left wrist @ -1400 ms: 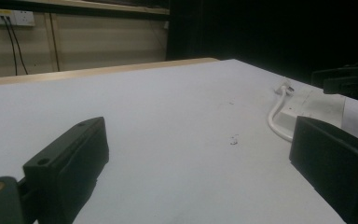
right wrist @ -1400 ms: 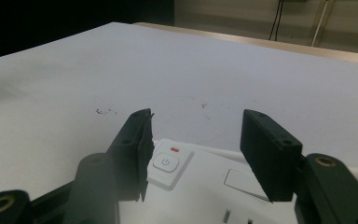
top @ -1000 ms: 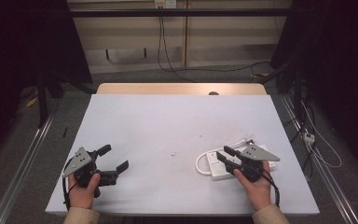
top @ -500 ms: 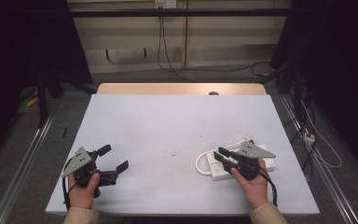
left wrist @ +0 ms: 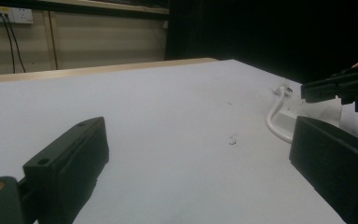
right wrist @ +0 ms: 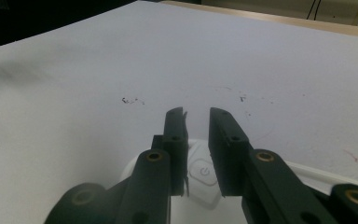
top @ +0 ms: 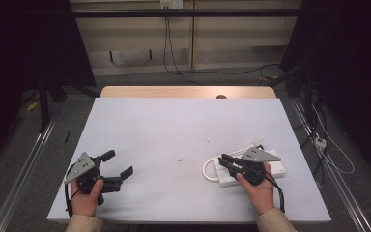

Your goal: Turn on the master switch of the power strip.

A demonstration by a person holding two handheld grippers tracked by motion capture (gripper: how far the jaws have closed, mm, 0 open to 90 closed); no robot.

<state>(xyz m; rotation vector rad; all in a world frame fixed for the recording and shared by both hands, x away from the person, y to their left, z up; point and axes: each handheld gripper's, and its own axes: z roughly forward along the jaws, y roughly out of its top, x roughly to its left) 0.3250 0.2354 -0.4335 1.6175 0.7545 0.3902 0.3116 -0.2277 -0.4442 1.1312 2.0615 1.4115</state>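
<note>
Jaws of the right gripper (right wrist: pixel 196 116) were nearly shut above a white power strip (right wrist: pixel 200 175). It looked hard and light; grab its sides. Left gripper (top: pixel 118 164) stayed wide.

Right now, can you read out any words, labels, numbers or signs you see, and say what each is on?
No readable words or numbers.
Power symbol, a circle with a stroke: on the button of the white power strip, between the right gripper's jaws.
Wall socket: any markings too small to read.

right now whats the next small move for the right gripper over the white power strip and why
Probably lower the right gripper slightly: its nearly closed jaws sit above the white plastic power strip, whose round power button lies between them, so a jaw tip could press it.
</note>
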